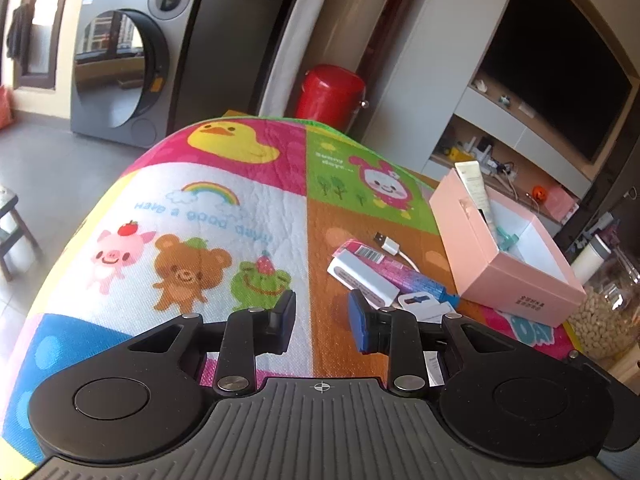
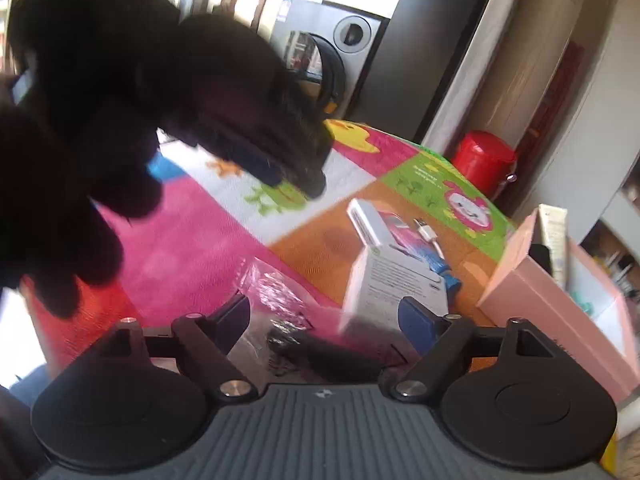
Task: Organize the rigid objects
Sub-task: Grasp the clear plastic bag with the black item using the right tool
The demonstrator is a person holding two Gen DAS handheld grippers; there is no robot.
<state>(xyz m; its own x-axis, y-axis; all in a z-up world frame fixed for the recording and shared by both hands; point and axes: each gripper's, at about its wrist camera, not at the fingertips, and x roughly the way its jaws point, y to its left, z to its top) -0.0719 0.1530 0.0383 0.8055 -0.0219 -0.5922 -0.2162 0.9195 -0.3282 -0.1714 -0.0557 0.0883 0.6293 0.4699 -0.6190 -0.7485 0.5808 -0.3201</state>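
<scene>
A pink box (image 1: pixel 516 276) stands open at the right of the cartoon mat (image 1: pixel 224 216), with a white tube (image 1: pixel 474 188) and a teal item inside. Beside it lie a white charger block (image 1: pixel 362 276), a pink-blue packet (image 1: pixel 404 270), a USB cable (image 1: pixel 390 246) and a white carton (image 1: pixel 424 306). My left gripper (image 1: pixel 322 320) is open and empty above the mat. My right gripper (image 2: pixel 324 322) is open, over a clear pink bag (image 2: pixel 280 300) with dark contents; the white carton (image 2: pixel 394 292) touches its right finger. The pink box (image 2: pixel 560 308) is at the right.
A red canister (image 1: pixel 330 94) stands behind the table. A washing machine (image 1: pixel 120 68) is at the back left, a TV shelf (image 1: pixel 520 136) at the right. A jar of beans (image 1: pixel 604 316) stands by the box. My gloved left hand with its gripper (image 2: pixel 168 112) fills the right wrist view's upper left.
</scene>
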